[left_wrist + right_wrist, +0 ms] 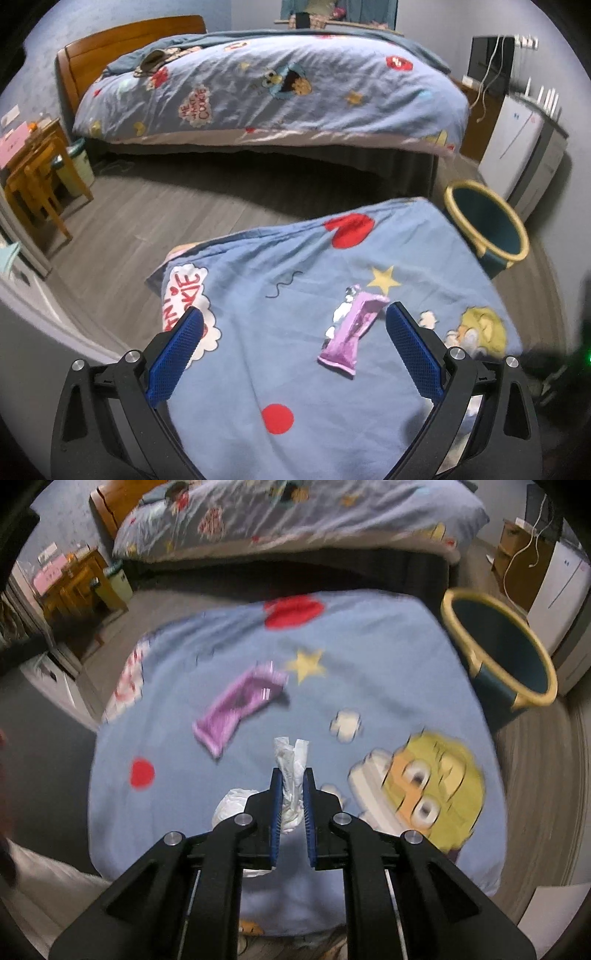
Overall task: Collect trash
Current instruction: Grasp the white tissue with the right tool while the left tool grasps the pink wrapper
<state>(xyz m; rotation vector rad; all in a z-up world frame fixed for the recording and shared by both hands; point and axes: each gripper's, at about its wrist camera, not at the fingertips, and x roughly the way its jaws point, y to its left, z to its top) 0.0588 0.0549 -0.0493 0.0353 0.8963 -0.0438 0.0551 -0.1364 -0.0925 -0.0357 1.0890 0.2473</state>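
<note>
A purple snack wrapper (351,330) lies on a blue cartoon-print cloth (295,369) over a low surface. My left gripper (295,325) is open above the cloth, and the wrapper lies just inside its right finger. In the right wrist view my right gripper (293,775) is shut on a crumpled white tissue (291,764) and holds it over the cloth (221,635). The purple wrapper (240,701) lies ahead and to its left. A dark teal bin with a yellow rim (487,229) stands open on the floor at the cloth's far right corner (498,646).
A bed with a matching blue quilt (277,92) lies across the room beyond a strip of grey floor (184,199). A wooden stool and a small bin (74,166) stand at the left. A white cabinet (517,147) stands at the right.
</note>
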